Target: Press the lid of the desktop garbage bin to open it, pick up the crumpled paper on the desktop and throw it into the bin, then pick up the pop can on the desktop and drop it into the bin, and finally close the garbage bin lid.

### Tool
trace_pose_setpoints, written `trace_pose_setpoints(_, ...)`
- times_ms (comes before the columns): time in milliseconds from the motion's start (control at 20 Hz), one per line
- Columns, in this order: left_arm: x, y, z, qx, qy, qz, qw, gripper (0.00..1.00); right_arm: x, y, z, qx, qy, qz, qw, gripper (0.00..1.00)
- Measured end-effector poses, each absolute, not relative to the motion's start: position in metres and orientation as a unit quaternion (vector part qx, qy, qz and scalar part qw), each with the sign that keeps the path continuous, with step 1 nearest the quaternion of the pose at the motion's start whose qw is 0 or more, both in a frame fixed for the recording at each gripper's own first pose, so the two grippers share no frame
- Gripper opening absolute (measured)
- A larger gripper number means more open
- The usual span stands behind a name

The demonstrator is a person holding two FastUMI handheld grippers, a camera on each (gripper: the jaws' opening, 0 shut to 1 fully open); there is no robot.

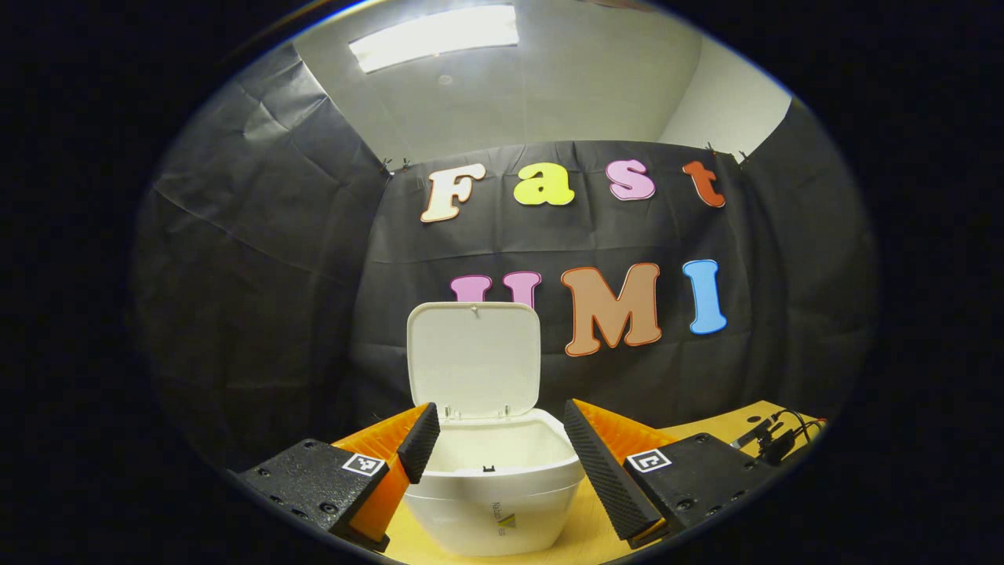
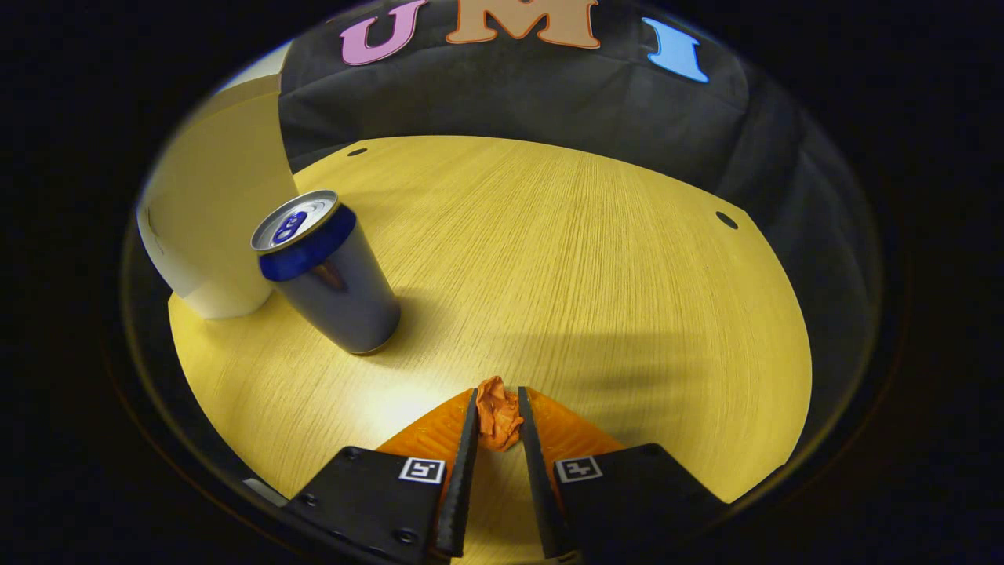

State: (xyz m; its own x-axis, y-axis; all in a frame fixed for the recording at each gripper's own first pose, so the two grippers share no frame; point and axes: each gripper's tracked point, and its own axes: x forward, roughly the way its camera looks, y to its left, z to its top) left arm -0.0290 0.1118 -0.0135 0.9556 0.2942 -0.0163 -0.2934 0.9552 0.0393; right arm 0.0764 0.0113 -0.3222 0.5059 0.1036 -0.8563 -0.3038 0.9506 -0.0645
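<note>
- Left gripper view: the left gripper (image 1: pixel 496 455) hangs with jaws released, the garbage bin (image 1: pixel 496 490) between and beyond them, its lid (image 1: pixel 474 357) raised upright.
- Right gripper view: the right gripper (image 2: pixel 497 424) has its jaws clenched on the crumpled paper (image 2: pixel 498 420) at their tips, low over the worktop (image 2: pixel 565 259).
- Best lift it straight, gripped firmly, clear of the pop can (image 2: pixel 329 271) standing upright ahead-left.
</note>
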Motion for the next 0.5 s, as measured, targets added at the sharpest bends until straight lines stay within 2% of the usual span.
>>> trace_pose_setpoints(50, -0.029, 0.112, -0.014, 0.018, 0.012, 0.148, 0.989, 0.95, 0.075, 0.010, -0.321, -0.102, 0.486, 0.120, 0.860, 0.33)
trace_pose_setpoints(200, -0.028, 0.111, -0.013, 0.018, 0.012, 0.144, 0.989, 0.95, 0.081, 0.009, -0.300, -0.096, 0.472, 0.123, 0.868, 0.33)
trace_pose_setpoints(250, -0.028, 0.110, -0.014, 0.017, 0.014, 0.142, 0.990, 0.99, 0.082, 0.008, -0.287, -0.093, 0.463, 0.128, 0.872, 0.34)
trace_pose_setpoints(300, -0.029, 0.109, -0.015, 0.016, 0.015, 0.141, 0.990, 0.96, 0.086, 0.010, -0.270, -0.087, 0.451, 0.136, 0.878, 0.33)
trace_pose_setpoints(500, -0.032, 0.111, -0.015, 0.014, 0.018, 0.140, 0.990, 0.96, 0.105, 0.023, -0.175, -0.078, 0.392, 0.178, 0.899, 0.33)
